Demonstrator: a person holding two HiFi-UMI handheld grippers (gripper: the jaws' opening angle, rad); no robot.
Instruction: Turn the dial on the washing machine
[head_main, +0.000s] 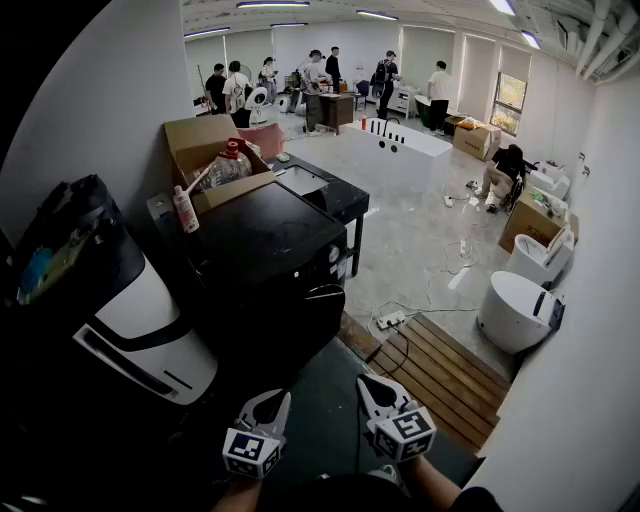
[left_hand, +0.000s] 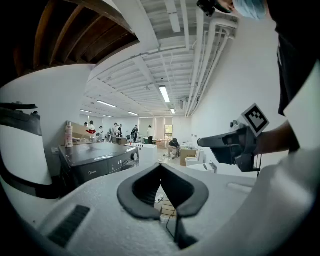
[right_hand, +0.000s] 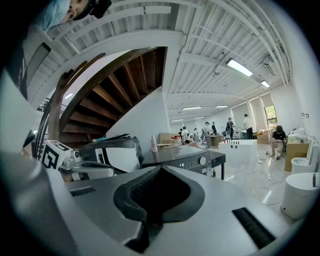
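The black washing machine (head_main: 262, 248) stands ahead and to the left, its top bare. Its round silver dial (right_hand: 202, 160) shows on the front control panel in the right gripper view, and small in the left gripper view as the dial (left_hand: 134, 156). My left gripper (head_main: 272, 402) and right gripper (head_main: 371, 386) hang side by side low in the head view, well short of the machine. Both are shut with nothing between the jaws. The left gripper (left_hand: 161, 168) and the right gripper (right_hand: 159, 171) each point toward the machine from a distance.
A white and black appliance (head_main: 135, 320) stands close on the left. Behind the machine, a cardboard box (head_main: 212, 148) holds bottles, with a spray bottle (head_main: 185, 210) beside it. A wooden platform (head_main: 440, 372), a power strip with cables (head_main: 390, 320) and white toilets (head_main: 515, 312) lie to the right. People stand far back.
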